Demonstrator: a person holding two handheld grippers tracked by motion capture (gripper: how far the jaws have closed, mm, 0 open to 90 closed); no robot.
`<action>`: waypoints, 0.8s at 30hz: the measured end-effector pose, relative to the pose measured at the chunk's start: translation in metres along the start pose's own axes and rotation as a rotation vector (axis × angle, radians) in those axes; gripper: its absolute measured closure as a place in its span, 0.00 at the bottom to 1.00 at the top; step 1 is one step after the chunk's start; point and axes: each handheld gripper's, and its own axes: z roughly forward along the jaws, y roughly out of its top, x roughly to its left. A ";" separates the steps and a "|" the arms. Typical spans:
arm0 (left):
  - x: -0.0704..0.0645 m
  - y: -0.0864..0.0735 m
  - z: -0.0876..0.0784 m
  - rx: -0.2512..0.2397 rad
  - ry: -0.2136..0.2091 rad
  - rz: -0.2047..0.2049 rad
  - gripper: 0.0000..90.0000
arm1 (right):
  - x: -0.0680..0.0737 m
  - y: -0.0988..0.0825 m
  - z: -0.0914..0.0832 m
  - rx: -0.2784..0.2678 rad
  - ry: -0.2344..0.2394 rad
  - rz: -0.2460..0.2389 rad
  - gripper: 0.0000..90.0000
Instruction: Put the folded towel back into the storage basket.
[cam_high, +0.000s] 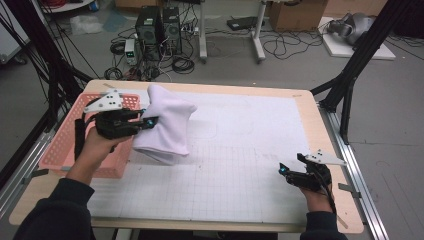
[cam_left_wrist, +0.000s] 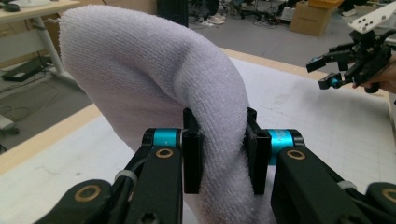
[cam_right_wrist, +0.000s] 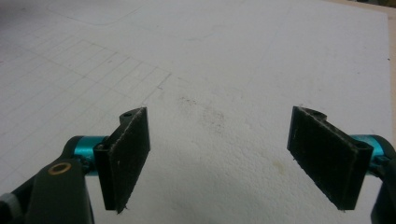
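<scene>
Two dark sleeves come in at the near edge of the high view, one for each hand, and each hand holds one gripper, so two grippers in total. On the left side the left gripper (cam_high: 150, 121) is lifted above the table (cam_high: 310, 107) and its jaws pinch a fold of one white towel (cam_high: 167, 125). From the left gripper view the pads (cam_left_wrist: 192, 154) press into the terry cloth from both sides, and the towel (cam_left_wrist: 154, 79) rises over them in a thick arch. The towel hangs from the grip, and its lower edge is close to the white gridded mat (cam_high: 240, 165), just right of one pink basket (cam_high: 60, 145) that stands at the left edge of the table.

On the right side, near the person, the right gripper (cam_high: 292, 167) is low over the mat, well apart from the towel. Its jaws stand wide spread with nothing between them; the right gripper view shows bare mat (cam_right_wrist: 210, 84) between the two pads (cam_right_wrist: 126, 154).

On the far floor stand two black computer towers (cam_high: 160, 27) among cables. I can read no brand, label or writing anywhere; the mat carries thin grid lines and faint outlines.
</scene>
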 end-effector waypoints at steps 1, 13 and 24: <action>0.002 0.002 -0.003 -0.006 0.004 0.000 0.82 | 0.000 0.000 0.000 0.002 -0.001 0.000 0.22; 0.026 0.015 -0.053 -0.048 0.057 0.014 0.82 | 0.003 0.002 0.002 -0.002 -0.001 -0.005 0.22; 0.037 0.011 -0.091 -0.112 0.120 0.013 0.82 | 0.004 0.003 0.003 -0.002 0.000 -0.011 0.22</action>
